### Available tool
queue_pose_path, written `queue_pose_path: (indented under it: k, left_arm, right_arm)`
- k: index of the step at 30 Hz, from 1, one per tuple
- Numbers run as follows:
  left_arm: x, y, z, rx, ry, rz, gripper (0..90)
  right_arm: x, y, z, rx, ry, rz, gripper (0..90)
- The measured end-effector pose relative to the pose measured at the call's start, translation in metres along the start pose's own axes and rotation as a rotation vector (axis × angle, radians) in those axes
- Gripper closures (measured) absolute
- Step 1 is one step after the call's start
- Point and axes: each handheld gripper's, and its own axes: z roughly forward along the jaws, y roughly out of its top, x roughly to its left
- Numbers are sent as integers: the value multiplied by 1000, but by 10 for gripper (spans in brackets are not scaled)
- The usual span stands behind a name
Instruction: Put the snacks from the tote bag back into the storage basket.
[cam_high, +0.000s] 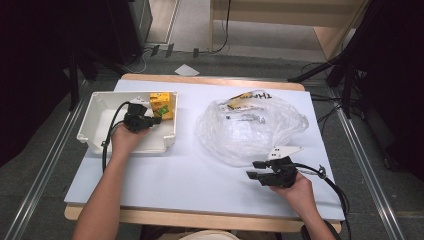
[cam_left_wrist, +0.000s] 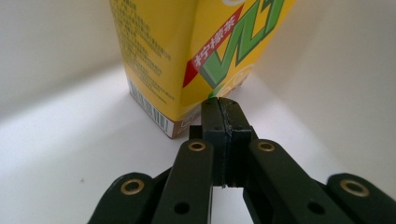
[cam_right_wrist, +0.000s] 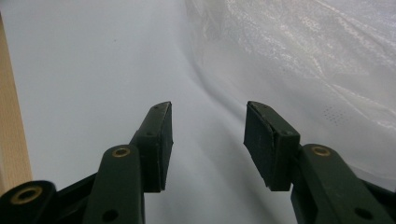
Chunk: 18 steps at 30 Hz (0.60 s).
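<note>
A yellow drink carton (cam_high: 162, 105) with green lettering stands upright in the far right corner of a white plastic bin (cam_high: 100, 111). My left gripper (cam_high: 156, 120) is inside the bin, shut with nothing between its jaws. In the left gripper view its tips (cam_left_wrist: 219, 103) sit just in front of the carton (cam_left_wrist: 187, 51); contact is unclear. A crumpled clear plastic bag (cam_high: 250, 125) with printed items inside lies right of centre. My right gripper (cam_high: 254, 169) hovers open near the bag's front edge. The right gripper view shows its jaws (cam_right_wrist: 208, 135) apart over the tabletop, the bag (cam_right_wrist: 308, 60) ahead.
The table has a white top (cam_high: 185, 170) with a wooden rim (cam_high: 165, 218). Dark stands and cables (cam_high: 345, 80) surround the table on the grey floor. A sheet of paper (cam_high: 186, 70) lies on the floor behind the table.
</note>
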Motion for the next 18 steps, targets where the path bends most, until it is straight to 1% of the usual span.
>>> queue_pose_path:
  k: [1, 5, 9, 10, 12, 15, 16, 18]
  left_arm:
    - [0, 0, 1, 0, -4, -7, 900]
    - [0, 1, 2, 7, 7, -7, 900]
    - [3, 3, 5, -4, 2, -32, 900]
    - [3, 3, 5, -3, -7, -32, 900]
    - [2, 3, 6, 0, -7, -25, 900]
    - [1, 4, 3, -13, -21, -28, 900]
    - [1, 5, 3, -14, -26, -22, 900]
    - [-1, 5, 2, -10, -26, -21, 900]
  right_arm:
    - [0, 0, 0, 0, 0, 0, 532]
    - [0, 0, 0, 4, 0, 4, 533]
    - [0, 0, 0, 1, 0, 0, 535]
    - [0, 0, 0, 1, 0, 1, 535]
    - [0, 0, 0, 1, 1, -1, 536]
    - [0, 0, 0, 1, 0, 0, 536]
    - [0, 0, 0, 1, 0, 0, 536]
    - [0, 0, 0, 7, 2, 5, 536]
